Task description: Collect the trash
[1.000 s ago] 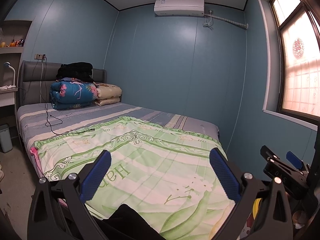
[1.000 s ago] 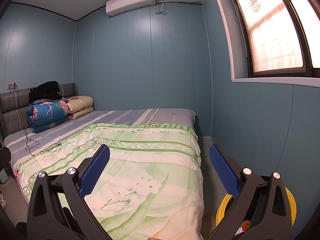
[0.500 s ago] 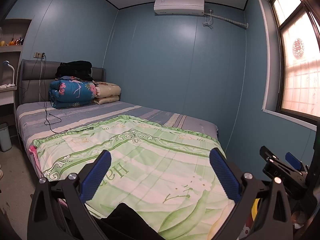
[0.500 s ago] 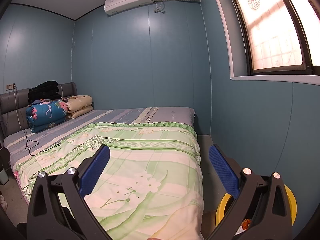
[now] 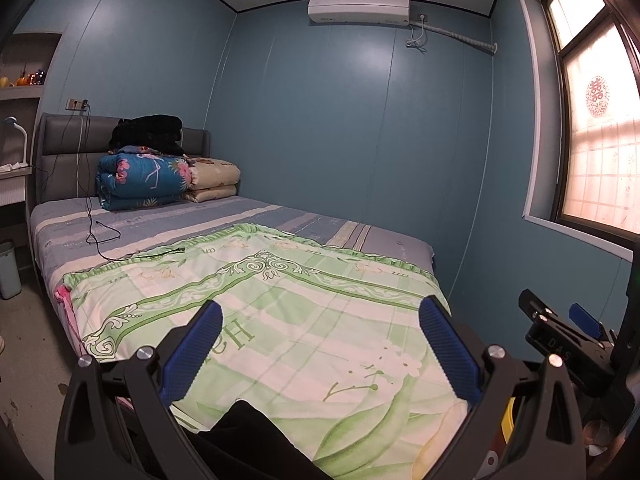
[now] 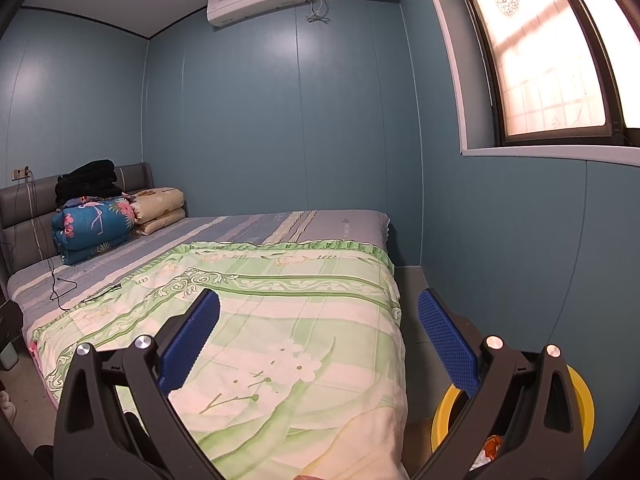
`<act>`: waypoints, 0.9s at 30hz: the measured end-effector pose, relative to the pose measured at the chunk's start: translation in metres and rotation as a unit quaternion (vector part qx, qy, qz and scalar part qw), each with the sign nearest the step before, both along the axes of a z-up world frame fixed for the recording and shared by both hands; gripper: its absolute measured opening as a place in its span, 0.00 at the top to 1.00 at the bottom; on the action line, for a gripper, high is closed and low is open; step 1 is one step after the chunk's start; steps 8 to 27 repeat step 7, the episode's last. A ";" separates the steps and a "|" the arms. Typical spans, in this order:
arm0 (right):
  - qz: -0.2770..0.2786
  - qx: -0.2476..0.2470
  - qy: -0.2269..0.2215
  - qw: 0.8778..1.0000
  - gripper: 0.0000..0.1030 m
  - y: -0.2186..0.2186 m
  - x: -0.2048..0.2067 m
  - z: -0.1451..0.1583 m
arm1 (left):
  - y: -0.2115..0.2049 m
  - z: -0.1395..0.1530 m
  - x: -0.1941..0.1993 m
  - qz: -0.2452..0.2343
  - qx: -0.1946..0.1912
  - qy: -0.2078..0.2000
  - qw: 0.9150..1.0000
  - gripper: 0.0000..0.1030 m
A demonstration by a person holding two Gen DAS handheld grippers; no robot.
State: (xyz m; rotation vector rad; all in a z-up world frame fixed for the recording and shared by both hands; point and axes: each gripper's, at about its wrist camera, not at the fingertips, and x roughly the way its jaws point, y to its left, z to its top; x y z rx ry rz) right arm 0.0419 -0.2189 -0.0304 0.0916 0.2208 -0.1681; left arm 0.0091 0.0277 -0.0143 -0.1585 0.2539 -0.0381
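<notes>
Drifted slightly lower over the bed's [image 5: 280,292] foot edge, both grippers [image 5: 320,344] [image 6: 318,336] wide, empty, apparently scouting for trash.

Quilt [image 5: 280,320]: on bed [image 5: 328,228], near end.
Folded bedding [image 5: 144,180]: at headboard.
Bin [image 6: 576,392]: right of bed, below window [image 6: 548,52].

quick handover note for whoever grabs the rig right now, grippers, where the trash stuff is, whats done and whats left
Left gripper: open, empty, over the foot of the bed.
Right gripper: open, empty, at the bed's right edge.
Yellow bin: on the floor between bed and window wall, low right; something orange and white shows inside it.
Small pale bin: on the floor left of the bed.
Done: nothing in hand; no loose trash visible on the bed.
Left: find trash, pick it up, drop it in a bin.
</notes>
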 end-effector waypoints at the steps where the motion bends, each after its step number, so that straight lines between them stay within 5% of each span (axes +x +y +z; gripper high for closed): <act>1: 0.000 0.000 0.000 1.000 0.08 0.000 0.000 0.000 | -0.001 0.000 -0.001 0.004 0.002 -0.003 1.000 0.08; 27: 0.001 0.002 0.002 1.000 0.08 0.000 0.000 -0.001 | -0.001 0.002 -0.002 0.003 0.002 -0.006 1.000 0.08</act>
